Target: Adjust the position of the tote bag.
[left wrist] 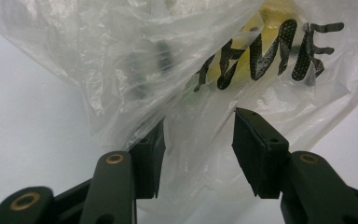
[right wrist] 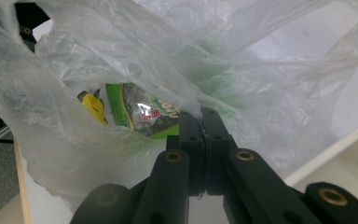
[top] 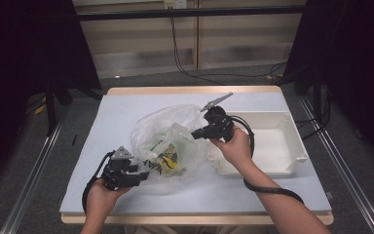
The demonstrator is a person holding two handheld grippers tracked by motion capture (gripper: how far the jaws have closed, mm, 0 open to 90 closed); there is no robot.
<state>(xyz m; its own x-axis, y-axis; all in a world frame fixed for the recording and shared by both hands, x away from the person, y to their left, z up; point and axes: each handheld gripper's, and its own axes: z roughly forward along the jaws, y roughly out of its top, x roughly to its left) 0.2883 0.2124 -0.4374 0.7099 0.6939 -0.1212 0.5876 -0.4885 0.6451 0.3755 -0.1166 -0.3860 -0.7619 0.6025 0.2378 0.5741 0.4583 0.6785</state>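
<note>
A clear plastic bag (top: 168, 139) with black lettering lies in the middle of the table, holding a green snack packet (right wrist: 151, 114) and a yellow item (right wrist: 92, 106). My right gripper (top: 195, 135) is at the bag's right rim, and in the right gripper view its jaws are pressed together on a fold of the film (right wrist: 201, 114). My left gripper (top: 143, 176) is at the bag's lower left corner. In the left gripper view it (left wrist: 199, 140) stands open with bag film bulging between its fingers (left wrist: 256, 149).
A white plastic bin (top: 272, 144) stands right of the bag, touching my right hand's side. The pale blue table top (top: 112, 117) extends around the bag. Metal rails run along the floor on both sides.
</note>
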